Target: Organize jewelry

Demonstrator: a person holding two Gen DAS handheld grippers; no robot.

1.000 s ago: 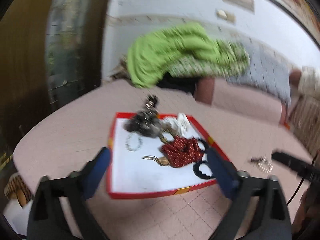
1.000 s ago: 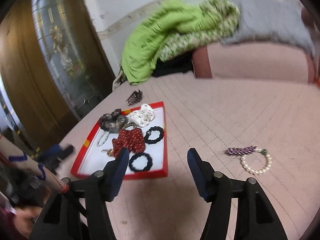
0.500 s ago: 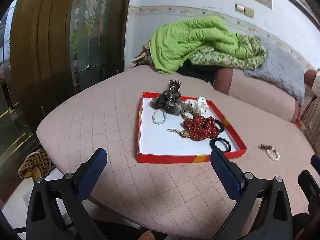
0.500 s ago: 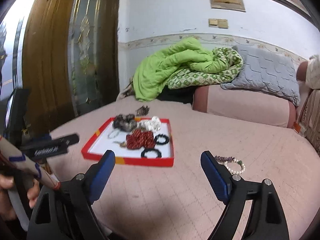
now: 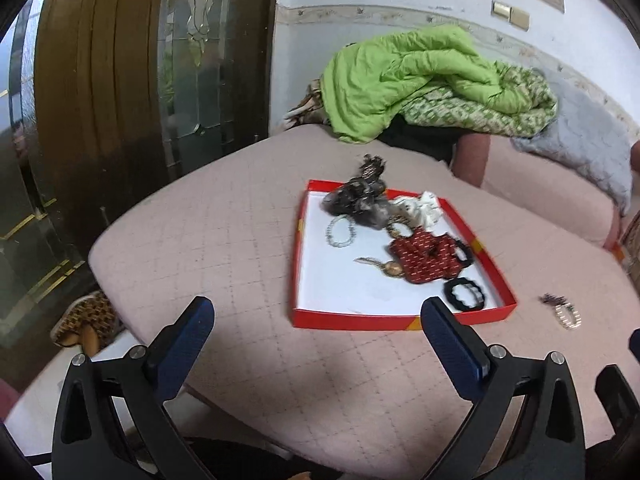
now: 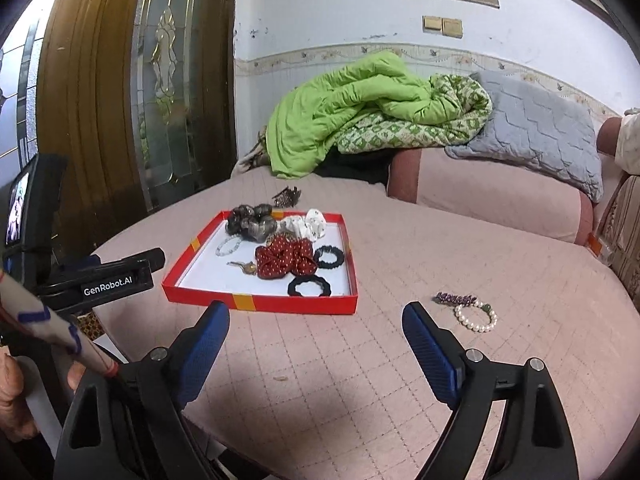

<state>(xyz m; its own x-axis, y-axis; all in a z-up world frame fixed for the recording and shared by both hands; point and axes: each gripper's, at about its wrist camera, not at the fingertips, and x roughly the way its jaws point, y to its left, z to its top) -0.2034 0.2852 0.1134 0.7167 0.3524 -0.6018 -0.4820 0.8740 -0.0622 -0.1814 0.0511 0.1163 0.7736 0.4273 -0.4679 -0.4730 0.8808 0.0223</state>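
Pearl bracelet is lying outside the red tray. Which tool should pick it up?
Right, probably. The pearl bracelet lies just beyond the right tool, whose jaws stand open and empty. The left tool faces the red tray.

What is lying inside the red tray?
Inside the red tray: a dark scrunchie, a white one, a red dotted one, two black hair ties, a pale bead bracelet and a gold piece. Anything under the scrunchies is hidden.
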